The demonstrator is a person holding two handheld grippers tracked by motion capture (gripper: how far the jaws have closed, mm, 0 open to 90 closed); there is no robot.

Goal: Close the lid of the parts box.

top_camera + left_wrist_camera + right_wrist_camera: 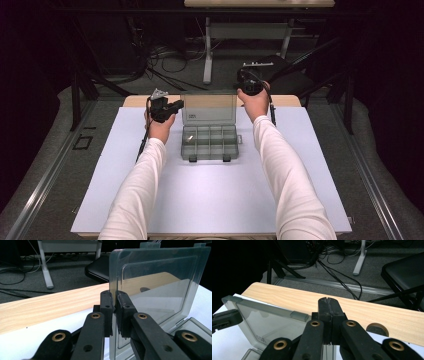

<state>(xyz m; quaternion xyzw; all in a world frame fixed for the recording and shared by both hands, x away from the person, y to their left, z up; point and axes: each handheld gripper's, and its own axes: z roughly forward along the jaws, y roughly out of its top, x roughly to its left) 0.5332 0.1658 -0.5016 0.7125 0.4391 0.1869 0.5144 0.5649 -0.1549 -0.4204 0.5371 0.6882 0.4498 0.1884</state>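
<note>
Left gripper (pixel 114 296): you've got it clamped on the lid (pixel 160 285) edge
Right gripper (pixel 328 302): pinched together, holding nothing
Organizer box (pixel 209 142): one, smoky clear plastic, mid-table, lid upright
Grippers: two

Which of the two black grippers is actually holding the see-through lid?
The left gripper: its jaws pinch the side edge of the clear grey plastic box's raised lid. The right gripper is shut on nothing, beside the lid.

No legible text; small label on the lid (pixel 208 107) unreadable.
</note>
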